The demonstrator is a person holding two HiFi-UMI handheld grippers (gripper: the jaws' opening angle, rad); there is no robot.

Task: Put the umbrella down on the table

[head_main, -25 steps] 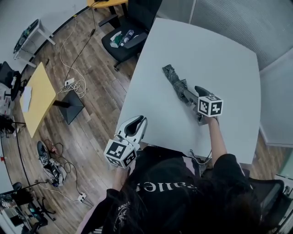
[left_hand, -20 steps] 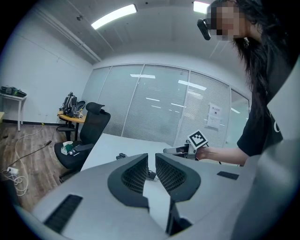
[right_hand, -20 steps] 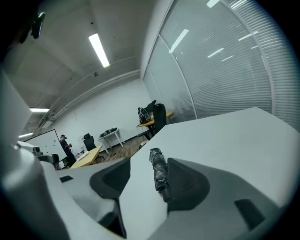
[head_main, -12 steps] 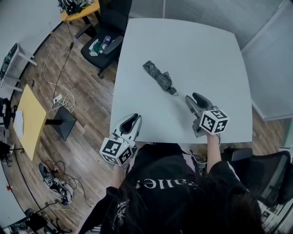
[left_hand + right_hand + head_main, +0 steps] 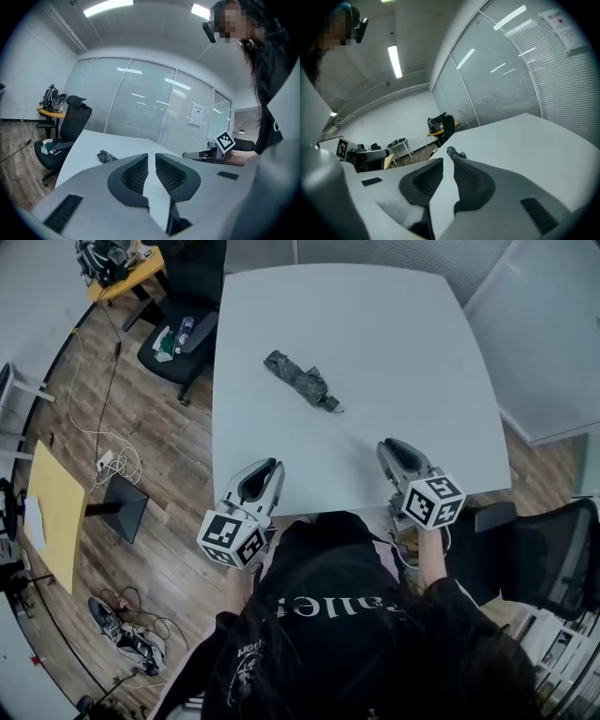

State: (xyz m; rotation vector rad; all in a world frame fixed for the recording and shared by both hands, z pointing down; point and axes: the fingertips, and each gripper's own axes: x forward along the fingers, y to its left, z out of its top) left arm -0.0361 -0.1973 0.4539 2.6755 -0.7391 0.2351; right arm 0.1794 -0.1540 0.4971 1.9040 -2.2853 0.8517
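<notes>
The folded dark grey umbrella [image 5: 298, 381] lies flat on the white table [image 5: 403, 343], left of its middle, with nothing touching it. It shows small in the left gripper view [image 5: 105, 156] and past the jaw tips in the right gripper view [image 5: 454, 153]. My right gripper [image 5: 389, 443] hovers near the table's front edge, well back from the umbrella. Its jaws have just been closing and now stand almost together with nothing between them [image 5: 447, 159]. My left gripper [image 5: 268, 466] is at the front left corner, jaws together and empty [image 5: 151, 155].
A black office chair [image 5: 183, 329] with a bottle on its seat stands off the table's left side. Another black chair [image 5: 548, 559] is at the right. A yellow side table [image 5: 52, 512] and cables lie on the wooden floor. Glass partitions stand behind the table.
My right gripper has drawn back from the umbrella to the table's front edge, leaving it lying there, and its jaws have narrowed. My left gripper has shifted slightly.
</notes>
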